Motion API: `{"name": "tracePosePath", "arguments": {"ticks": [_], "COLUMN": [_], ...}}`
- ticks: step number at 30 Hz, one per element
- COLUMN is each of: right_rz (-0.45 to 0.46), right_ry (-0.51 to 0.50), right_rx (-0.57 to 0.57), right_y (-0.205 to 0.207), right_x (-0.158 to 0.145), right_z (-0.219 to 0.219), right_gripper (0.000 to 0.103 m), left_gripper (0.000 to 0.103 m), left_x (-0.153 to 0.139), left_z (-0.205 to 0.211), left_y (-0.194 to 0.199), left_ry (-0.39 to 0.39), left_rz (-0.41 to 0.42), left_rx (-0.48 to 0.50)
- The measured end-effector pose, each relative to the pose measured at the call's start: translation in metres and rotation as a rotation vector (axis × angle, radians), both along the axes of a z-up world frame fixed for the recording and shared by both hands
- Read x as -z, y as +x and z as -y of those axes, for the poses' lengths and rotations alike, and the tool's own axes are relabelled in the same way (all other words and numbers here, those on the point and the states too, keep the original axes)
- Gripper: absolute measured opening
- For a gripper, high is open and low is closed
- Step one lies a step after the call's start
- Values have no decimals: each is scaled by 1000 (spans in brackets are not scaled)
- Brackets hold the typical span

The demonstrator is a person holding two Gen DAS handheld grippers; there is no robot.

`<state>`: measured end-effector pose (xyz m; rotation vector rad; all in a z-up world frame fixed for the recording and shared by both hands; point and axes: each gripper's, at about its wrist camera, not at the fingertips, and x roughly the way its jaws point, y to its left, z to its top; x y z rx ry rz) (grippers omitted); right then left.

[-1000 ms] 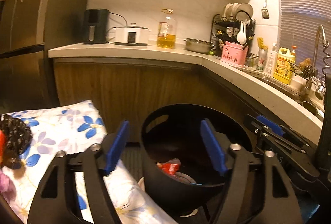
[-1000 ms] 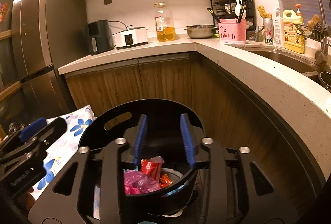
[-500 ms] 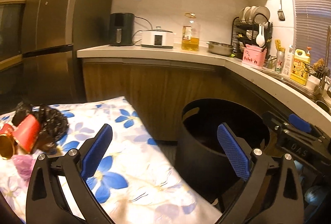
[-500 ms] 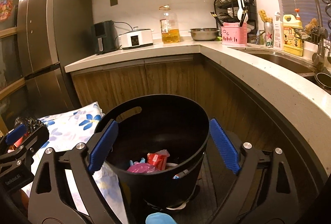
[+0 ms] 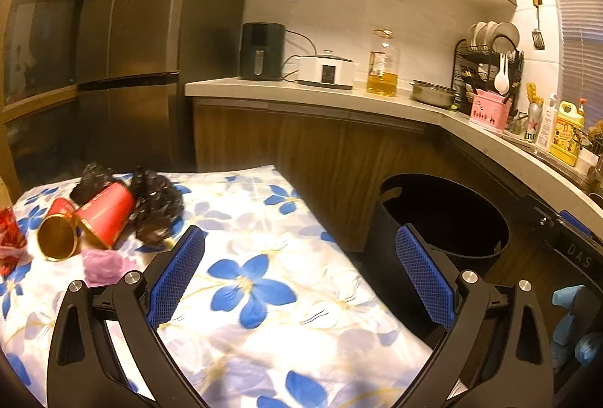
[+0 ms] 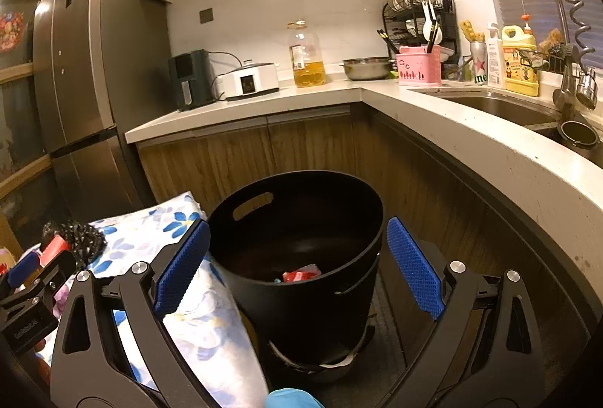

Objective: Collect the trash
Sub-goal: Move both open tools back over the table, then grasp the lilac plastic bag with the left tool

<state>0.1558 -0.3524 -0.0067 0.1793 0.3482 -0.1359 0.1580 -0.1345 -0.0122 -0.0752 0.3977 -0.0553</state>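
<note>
Left wrist view showed the left gripper [image 5: 299, 274], wide and empty, over the floral cloth [image 5: 264, 325], cups [image 5: 88, 225] far left. Right wrist view alone showed red trash [image 6: 301, 274] inside the bin [image 6: 301, 295], the right gripper [image 6: 297, 264] having just opened, empty.

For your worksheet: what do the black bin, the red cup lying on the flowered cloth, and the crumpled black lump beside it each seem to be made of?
Black bin: probably moulded plastic, matte, with a cut-out handle slot in its wall.
Red cup: likely coated paper, smooth and slightly glossy; the one beside it has a gold lining.
Crumpled black lump: probably thin plastic film, such as a bag, judging by its sharp shiny creases.
</note>
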Motion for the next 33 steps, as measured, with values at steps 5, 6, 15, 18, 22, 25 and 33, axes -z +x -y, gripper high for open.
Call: {"name": "tracePosePath", "arguments": {"ticks": [5, 6, 15, 18, 22, 25, 33], "right_rz": [9, 9, 16, 18, 14, 11, -4], "right_ry": [2, 0, -4, -8, -10, -15, -30], "right_rx": [-26, -33, -79, -94, -114, -125, -147], "right_y": [-11, -12, -16, -17, -16, -15, -9], "right_x": [1, 2, 7, 8, 10, 12, 16], "right_z": [-19, -24, -55, -65, -75, -83, -101], "right_gripper": [94, 94, 94, 94, 94, 94, 94], "left_gripper": [97, 97, 97, 97, 97, 97, 97], "left_x": [3, 4, 8, 9, 12, 15, 23], "left_z": [-18, -23, -53, -59, -66, -72, -91], "left_y": [-13, -15, -28, -30, -32, -33, -32], "left_ry": [2, 1, -5, -2, 1, 7, 6], "left_rz": [-2, -3, -9, -11, -19, -26, -36], "left_rx": [-39, -47, -120, -135, -149, -160, -191]}}
